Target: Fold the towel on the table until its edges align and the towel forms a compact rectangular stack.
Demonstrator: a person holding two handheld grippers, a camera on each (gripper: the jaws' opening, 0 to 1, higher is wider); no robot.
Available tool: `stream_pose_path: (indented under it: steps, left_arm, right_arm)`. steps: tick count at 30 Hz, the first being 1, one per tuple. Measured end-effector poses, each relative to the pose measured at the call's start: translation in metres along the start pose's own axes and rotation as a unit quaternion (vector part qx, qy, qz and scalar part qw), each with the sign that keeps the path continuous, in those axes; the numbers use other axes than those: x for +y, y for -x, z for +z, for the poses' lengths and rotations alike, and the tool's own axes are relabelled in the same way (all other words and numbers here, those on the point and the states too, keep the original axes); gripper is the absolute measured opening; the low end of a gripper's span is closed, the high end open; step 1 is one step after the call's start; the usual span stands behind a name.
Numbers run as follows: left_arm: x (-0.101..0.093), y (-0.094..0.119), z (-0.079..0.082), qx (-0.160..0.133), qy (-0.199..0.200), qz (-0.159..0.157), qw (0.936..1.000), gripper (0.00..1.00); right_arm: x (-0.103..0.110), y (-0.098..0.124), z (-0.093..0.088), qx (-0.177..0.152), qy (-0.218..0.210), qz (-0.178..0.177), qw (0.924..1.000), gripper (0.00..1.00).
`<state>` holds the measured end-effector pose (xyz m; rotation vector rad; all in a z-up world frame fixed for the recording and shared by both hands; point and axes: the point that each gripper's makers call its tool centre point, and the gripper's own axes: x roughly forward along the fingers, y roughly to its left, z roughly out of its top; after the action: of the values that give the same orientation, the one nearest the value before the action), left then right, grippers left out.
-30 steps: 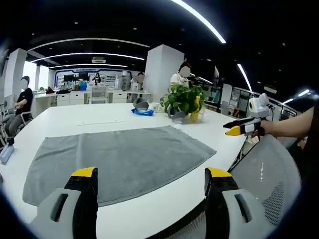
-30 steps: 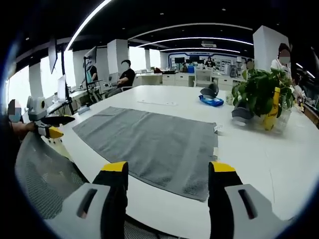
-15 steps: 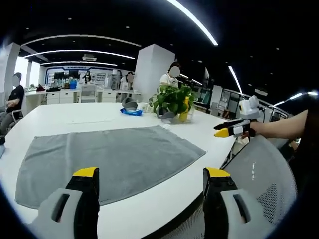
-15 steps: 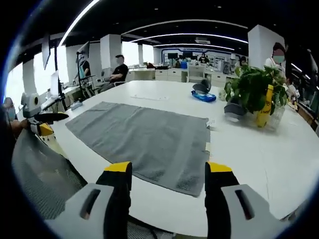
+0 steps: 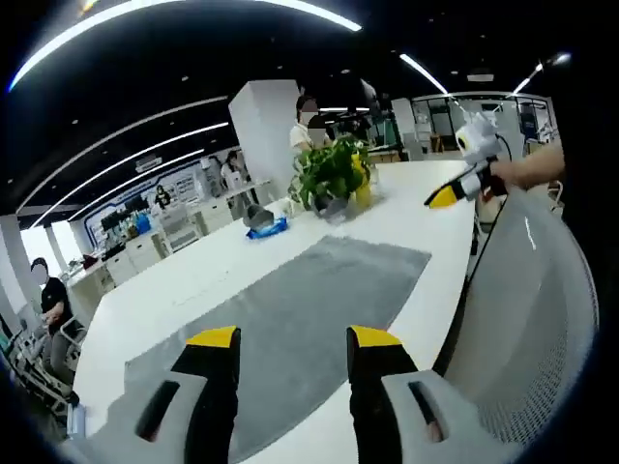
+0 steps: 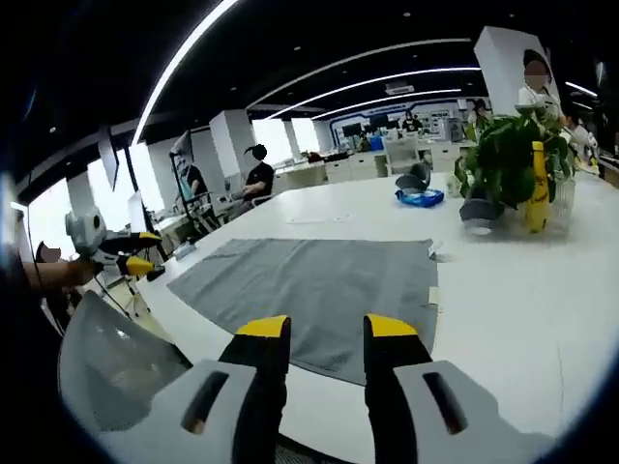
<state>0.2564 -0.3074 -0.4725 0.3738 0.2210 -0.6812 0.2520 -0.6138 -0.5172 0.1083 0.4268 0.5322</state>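
Observation:
A grey towel (image 5: 309, 290) lies spread flat in one layer on the white table (image 5: 416, 208). My left gripper (image 5: 293, 338) hovers over the table's near edge, its yellow-tipped jaws narrowed but still apart, with nothing between them. In the right gripper view the towel (image 6: 319, 280) stretches away to the left of centre. My right gripper (image 6: 327, 327) hangs above the towel's near edge, jaws drawn close with a gap and empty. The right gripper (image 5: 455, 188) appears held in a hand at the far right of the left gripper view; the left gripper (image 6: 131, 256) appears at the left of the right gripper view.
A potted plant (image 5: 334, 169) (image 6: 503, 145) and a yellow bottle (image 6: 538, 203) stand beyond the towel. A blue packet (image 5: 269, 229) (image 6: 421, 197) lies farther back. A mesh chair back (image 5: 527, 319) (image 6: 116, 367) stands by the table's edge. People sit and stand in the office behind.
Both grippers' jaws have drawn much closer together. Both cameras have tilted and shifted; the towel lies as before.

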Motion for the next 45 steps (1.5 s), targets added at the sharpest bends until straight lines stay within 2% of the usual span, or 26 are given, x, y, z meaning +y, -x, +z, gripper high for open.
stream_pose_path:
  steps: [1, 2, 4, 6, 7, 9, 10, 11, 13, 14, 16, 17, 19, 20, 21, 24, 25, 26, 27, 28, 29, 30, 34, 37, 42, 45]
  left_arm:
    - [0.007, -0.005, 0.02, -0.038, 0.024, 0.009, 0.9989, 0.46]
    - [0.012, -0.009, 0.03, -0.054, 0.033, 0.013, 0.9979, 0.46]
    - [0.015, -0.021, 0.044, -0.055, 0.02, 0.01, 0.9982, 0.45]
    - [0.012, -0.036, 0.052, -0.048, -0.009, -0.005, 0.9988, 0.44]
    - [0.009, -0.042, 0.054, -0.046, -0.007, -0.014, 0.9988, 0.44]
    - [-0.004, -0.056, 0.066, -0.072, 0.013, -0.047, 0.9962, 0.45]
    - [-0.012, -0.065, 0.066, -0.083, 0.023, -0.071, 0.9937, 0.45]
    - [-0.016, -0.071, 0.062, -0.082, 0.031, -0.077, 0.9932, 0.46]
    - [-0.026, -0.082, 0.047, -0.046, 0.062, -0.091, 0.9929, 0.47]
    - [-0.032, -0.086, 0.046, -0.048, 0.057, -0.098, 0.9924, 0.47]
    - [-0.041, -0.09, 0.04, -0.053, 0.048, -0.1, 0.9925, 0.49]
    - [-0.045, -0.095, 0.034, -0.054, 0.052, -0.101, 0.992, 0.49]
    - [-0.055, -0.103, 0.023, -0.049, 0.083, -0.117, 0.9884, 0.49]
    - [-0.06, -0.107, 0.015, -0.034, 0.092, -0.125, 0.9873, 0.48]
    - [-0.064, -0.11, 0.006, -0.015, 0.09, -0.132, 0.9871, 0.48]
    - [-0.067, -0.117, 0.003, -0.026, 0.089, -0.133, 0.9868, 0.48]
    - [-0.068, -0.12, 0.003, -0.027, 0.116, -0.134, 0.9837, 0.48]
    - [-0.069, -0.121, 0.002, -0.021, 0.121, -0.14, 0.9826, 0.5]
    - [-0.065, -0.121, 0.005, -0.03, 0.121, -0.134, 0.9831, 0.5]
    - [-0.062, -0.121, 0.008, -0.041, 0.127, -0.126, 0.983, 0.5]
    - [-0.061, -0.12, 0.008, -0.042, 0.135, -0.126, 0.9819, 0.51]
    - [-0.061, -0.118, 0.006, -0.038, 0.143, -0.127, 0.9807, 0.52]
    - [-0.064, -0.118, 0.008, -0.041, 0.134, -0.128, 0.9818, 0.52]
    - [-0.068, -0.115, 0.013, -0.045, 0.123, -0.132, 0.9825, 0.52]
    - [-0.068, -0.114, 0.014, -0.048, 0.11, -0.131, 0.984, 0.52]
    - [-0.067, -0.113, 0.014, -0.047, 0.109, -0.129, 0.9846, 0.51]
  right_arm:
    - [-0.003, -0.001, 0.0, 0.004, 0.01, 0.003, 0.9999, 0.26]
    - [-0.012, -0.002, -0.004, 0.019, 0.016, 0.0, 0.9997, 0.24]
    - [-0.024, -0.002, -0.008, 0.046, 0.017, -0.014, 0.9987, 0.17]
    - [-0.035, -0.003, -0.008, 0.054, 0.012, -0.027, 0.9981, 0.12]
    - [-0.041, -0.004, -0.007, 0.055, 0.001, -0.032, 0.998, 0.09]
    - [-0.051, -0.009, -0.008, 0.048, 0.007, -0.029, 0.9984, 0.04]
    - [-0.059, -0.014, -0.015, 0.054, 0.013, -0.033, 0.9979, 0.02]
    - [-0.074, -0.015, -0.032, 0.085, 0.0, -0.057, 0.9948, 0.02]
    - [-0.085, -0.016, -0.057, 0.131, -0.062, -0.081, 0.9862, 0.05]
    - [-0.083, -0.022, -0.062, 0.136, -0.057, -0.06, 0.9872, 0.06]
    - [-0.091, -0.023, -0.083, 0.192, -0.036, -0.068, 0.9784, 0.06]
    - [-0.093, -0.024, -0.087, 0.201, -0.022, -0.066, 0.9772, 0.06]
    - [-0.092, -0.023, -0.098, 0.228, -0.027, -0.081, 0.9698, 0.09]
    - [-0.09, -0.022, -0.104, 0.239, -0.036, -0.084, 0.9667, 0.1]
    - [-0.096, -0.025, -0.107, 0.239, -0.049, -0.09, 0.9656, 0.11]
    - [-0.095, -0.029, -0.112, 0.239, -0.056, -0.09, 0.9652, 0.11]
    - [-0.095, -0.028, -0.115, 0.246, -0.059, -0.091, 0.9633, 0.12]
    - [-0.094, -0.03, -0.121, 0.255, -0.061, -0.092, 0.9607, 0.13]
    - [-0.093, -0.03, -0.127, 0.266, -0.068, -0.093, 0.9571, 0.14]
    - [-0.102, -0.03, -0.12, 0.263, -0.003, -0.085, 0.9609, 0.13]
    - [-0.09, -0.031, -0.117, 0.253, -0.073, -0.096, 0.9598, 0.13]
    - [-0.092, -0.033, -0.113, 0.256, -0.063, -0.094, 0.96, 0.12]
    - [-0.088, -0.043, -0.117, 0.271, -0.06, -0.089, 0.9566, 0.14]
    - [-0.077, -0.048, -0.116, 0.271, -0.058, -0.077, 0.9578, 0.15]
    - [-0.071, -0.056, -0.119, 0.282, -0.029, -0.071, 0.9563, 0.06]
    - [-0.069, -0.054, -0.119, 0.285, -0.033, -0.064, 0.9558, 0.03]
